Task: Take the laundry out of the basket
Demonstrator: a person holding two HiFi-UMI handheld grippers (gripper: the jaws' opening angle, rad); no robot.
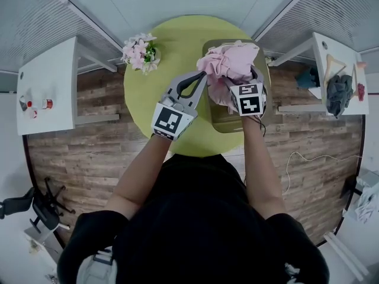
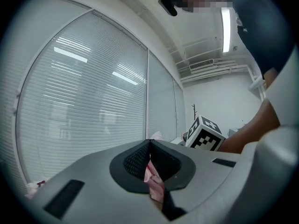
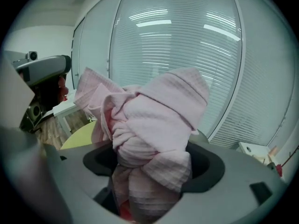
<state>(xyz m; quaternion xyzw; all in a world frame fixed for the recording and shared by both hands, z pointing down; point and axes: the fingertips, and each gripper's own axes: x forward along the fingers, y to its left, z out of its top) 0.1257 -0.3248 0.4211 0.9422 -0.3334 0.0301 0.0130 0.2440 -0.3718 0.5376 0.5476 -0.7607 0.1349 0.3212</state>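
Seemingly, pink cloth [image 1: 228, 64] hides basket [image 1: 224, 123] interior.

Pink flowers [image 1: 140, 52] on a round green table [image 1: 177, 40]

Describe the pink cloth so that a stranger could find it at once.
Find the round green table, then the basket on its right side. Over the basket is the crumpled pink cloth; unlike the pink flowers nearby, the left gripper and right gripper hold it.

bright, even light; fisheye edges
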